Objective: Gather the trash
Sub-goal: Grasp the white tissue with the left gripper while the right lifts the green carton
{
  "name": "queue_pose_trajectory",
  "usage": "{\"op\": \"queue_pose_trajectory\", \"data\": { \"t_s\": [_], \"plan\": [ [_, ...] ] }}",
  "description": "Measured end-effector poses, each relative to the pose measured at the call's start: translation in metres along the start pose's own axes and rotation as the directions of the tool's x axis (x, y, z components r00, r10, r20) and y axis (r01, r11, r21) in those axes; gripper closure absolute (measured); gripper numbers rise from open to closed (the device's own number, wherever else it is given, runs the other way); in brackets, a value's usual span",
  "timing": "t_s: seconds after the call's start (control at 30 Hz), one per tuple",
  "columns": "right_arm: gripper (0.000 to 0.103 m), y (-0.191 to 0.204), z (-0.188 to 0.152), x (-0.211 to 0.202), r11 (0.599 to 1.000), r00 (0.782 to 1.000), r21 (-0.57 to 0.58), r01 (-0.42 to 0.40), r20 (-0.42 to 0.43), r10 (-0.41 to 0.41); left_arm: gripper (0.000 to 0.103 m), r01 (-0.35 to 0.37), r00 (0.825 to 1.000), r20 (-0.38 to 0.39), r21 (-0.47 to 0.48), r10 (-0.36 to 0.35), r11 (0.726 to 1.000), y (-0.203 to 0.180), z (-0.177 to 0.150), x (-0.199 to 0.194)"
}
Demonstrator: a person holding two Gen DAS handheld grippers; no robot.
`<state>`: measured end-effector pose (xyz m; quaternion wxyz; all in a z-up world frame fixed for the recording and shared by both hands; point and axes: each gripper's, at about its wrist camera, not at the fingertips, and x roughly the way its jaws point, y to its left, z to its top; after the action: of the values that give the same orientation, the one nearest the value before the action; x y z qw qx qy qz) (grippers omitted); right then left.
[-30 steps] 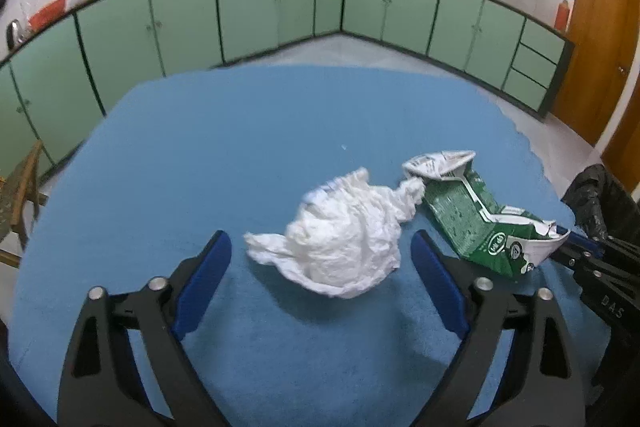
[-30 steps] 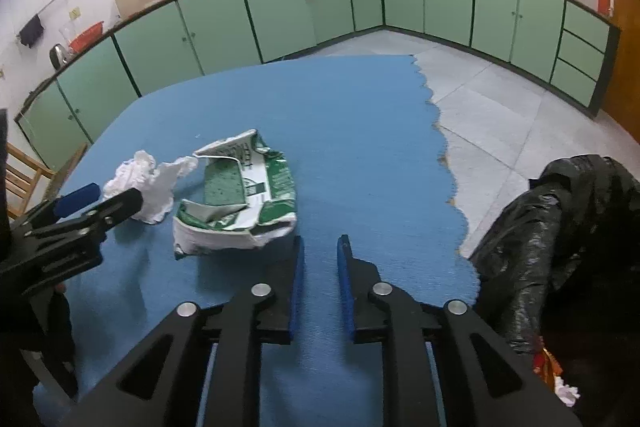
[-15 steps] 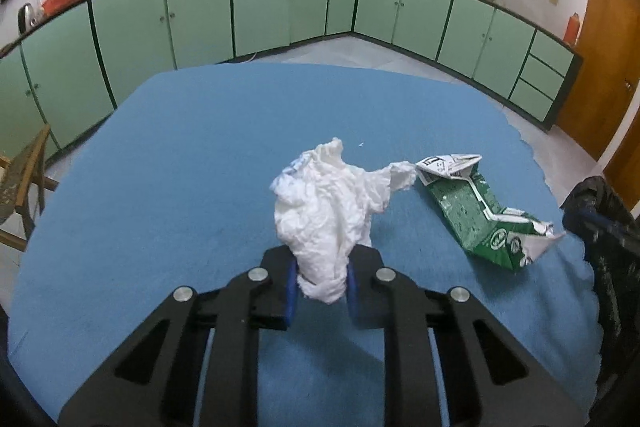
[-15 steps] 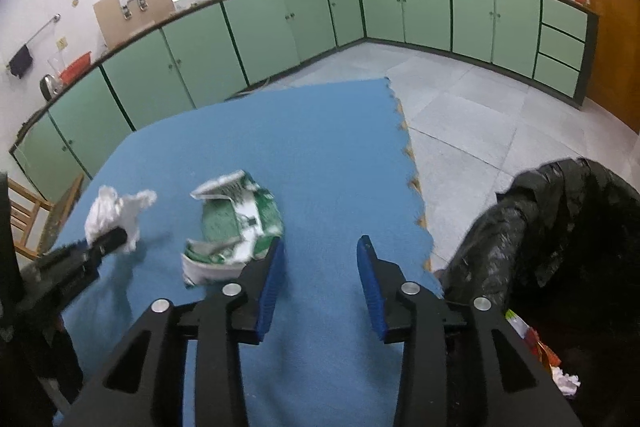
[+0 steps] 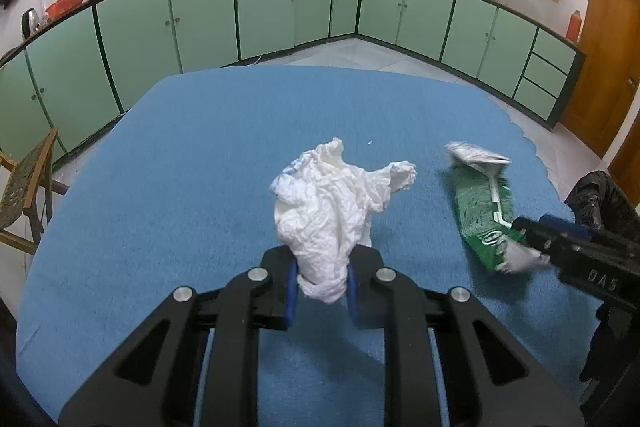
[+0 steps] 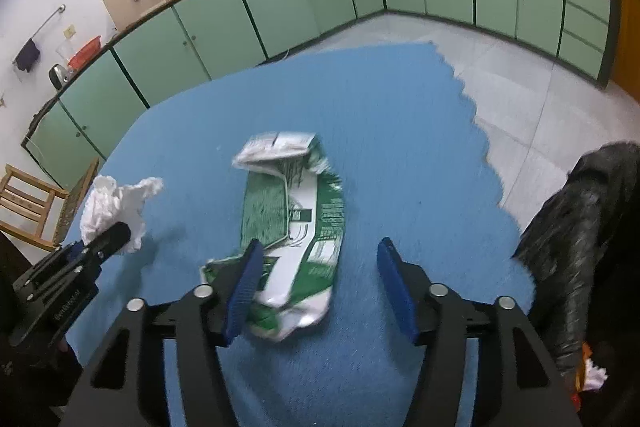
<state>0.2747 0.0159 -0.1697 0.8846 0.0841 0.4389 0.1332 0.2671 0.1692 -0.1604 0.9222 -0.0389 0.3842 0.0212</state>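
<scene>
Where blue mat (image 5: 160, 187) meets tile | left tongs (image 5: 321, 293) clamp tissue (image 5: 332, 211) | right tongs (image 6: 320, 287) just opening, straddling carton (image 6: 296, 227)

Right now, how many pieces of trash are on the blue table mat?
2: a crumpled white paper tissue pinched in the left gripper, and a flattened green-and-white carton between the right gripper's open jaws.

The crumpled green-and-white carton (image 6: 294, 227) is motion-blurred, its print unreadable, and the shiny black plastic rubbish bag (image 6: 580, 247) is cut off by the right edge.
</scene>
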Motion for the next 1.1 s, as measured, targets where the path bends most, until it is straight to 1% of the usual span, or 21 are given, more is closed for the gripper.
{"op": "queue_pose_trajectory", "data": {
  "t_s": [0.03,0.13,0.2,0.3,0.5,0.67,0.87,0.9,0.93,0.97,1.03,1.1],
  "plan": [
    [0.043,-0.001,-0.002,0.003,1.0,1.0,0.005,-0.007,-0.014,0.007,0.085,-0.001,1.0,-0.002,-0.001,0.001,1.0,0.0,-0.001,0.001],
    [0.039,0.002,-0.005,0.005,1.0,1.0,-0.021,-0.005,-0.01,0.005,0.085,-0.002,1.0,-0.012,-0.01,0.002,1.0,0.002,-0.003,0.003],
    [0.038,0.005,-0.004,0.005,0.999,1.0,-0.036,-0.008,-0.006,0.008,0.085,-0.002,1.0,-0.017,-0.012,0.002,1.0,0.002,-0.002,0.005],
    [0.037,0.003,-0.003,0.004,0.999,1.0,-0.029,-0.027,0.014,0.028,0.084,-0.004,1.0,-0.021,-0.012,0.004,1.0,0.002,-0.004,0.005],
    [0.035,0.001,0.009,0.008,0.998,0.997,-0.013,-0.064,0.041,0.065,0.084,-0.004,1.0,-0.018,-0.017,0.004,1.0,0.003,0.004,0.008],
    [0.035,0.0,0.02,0.015,1.0,0.999,-0.016,-0.024,0.04,0.025,0.084,-0.002,1.0,-0.01,-0.014,0.002,1.0,0.001,0.006,0.01],
    [0.035,-0.01,0.026,0.024,1.0,0.999,-0.007,-0.017,0.031,0.018,0.084,0.005,1.0,-0.018,-0.008,-0.005,1.0,-0.005,0.002,0.015],
    [0.036,-0.01,0.029,0.026,1.0,0.999,-0.011,-0.019,0.033,0.019,0.084,0.006,1.0,-0.02,-0.007,-0.006,1.0,-0.005,0.001,0.016],
    [0.04,-0.009,0.03,0.027,1.0,0.999,-0.012,-0.022,0.033,0.023,0.084,0.007,1.0,-0.023,-0.006,-0.007,1.0,-0.005,0.0,0.016],
    [0.049,-0.009,0.031,0.028,0.999,0.999,-0.014,-0.03,0.03,0.03,0.084,0.009,1.0,-0.024,-0.006,-0.009,1.0,-0.004,0.0,0.016],
    [0.057,-0.011,0.03,0.028,0.999,0.999,-0.009,-0.035,0.029,0.035,0.084,0.011,1.0,-0.027,-0.006,-0.011,1.0,-0.002,0.001,0.017],
    [0.058,-0.012,0.029,0.027,0.999,0.998,-0.011,-0.047,0.031,0.047,0.083,0.01,1.0,-0.027,-0.009,-0.011,1.0,0.001,0.002,0.017]
  ]
}}
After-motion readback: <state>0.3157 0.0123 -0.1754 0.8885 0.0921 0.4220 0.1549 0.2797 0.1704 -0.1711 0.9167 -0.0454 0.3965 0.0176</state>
